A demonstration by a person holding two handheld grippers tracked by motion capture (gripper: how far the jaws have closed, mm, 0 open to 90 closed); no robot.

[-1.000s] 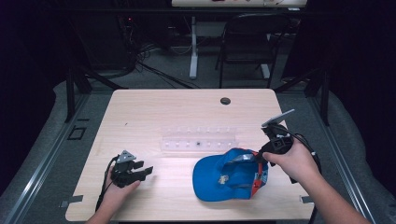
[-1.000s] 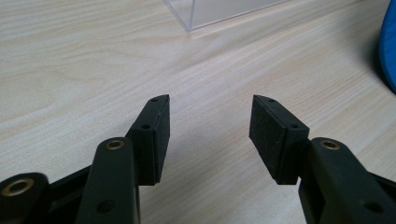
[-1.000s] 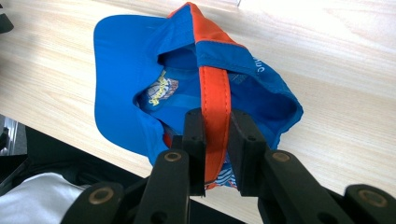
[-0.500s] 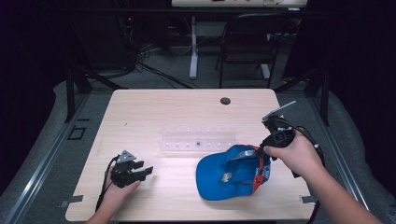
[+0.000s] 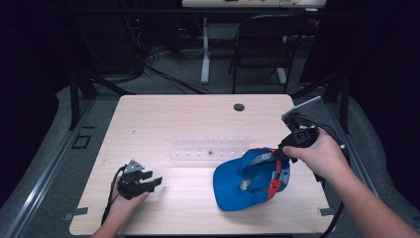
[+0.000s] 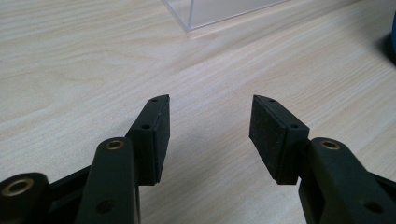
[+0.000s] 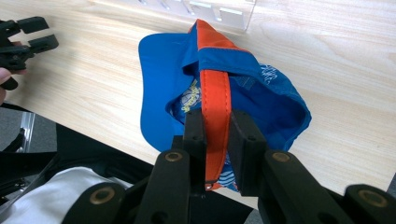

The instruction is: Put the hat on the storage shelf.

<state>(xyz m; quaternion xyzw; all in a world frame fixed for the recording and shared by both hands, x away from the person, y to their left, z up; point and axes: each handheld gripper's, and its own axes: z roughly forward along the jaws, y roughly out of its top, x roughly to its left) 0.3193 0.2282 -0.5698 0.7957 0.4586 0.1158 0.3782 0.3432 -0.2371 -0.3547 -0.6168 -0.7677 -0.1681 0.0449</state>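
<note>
A blue cap (image 5: 242,181) with an orange back strap (image 7: 215,100) lies upside down near the table's front right, its rear lifted. My right gripper (image 5: 277,151) is shut on that orange strap, the strap pinched between its pads (image 7: 194,133), and the cap (image 7: 163,70) hangs from it with the brim toward the table. At the front left, my left gripper (image 5: 151,182) rests low on the wood in a hand, jaws open with nothing between the pads (image 6: 156,126); its midpoint (image 6: 210,133) is over bare wood.
A clear plastic rack (image 5: 210,148) sits across the middle of the wooden table (image 5: 163,119), its corner (image 6: 196,14) in the left gripper view. A round grommet hole (image 5: 239,107) is at the back. A chair (image 5: 262,44) stands beyond the table.
My right gripper has risen and shifted slightly right with the orange strap, tipping the cap's rear up off the table. The left gripper has stayed where it was.
</note>
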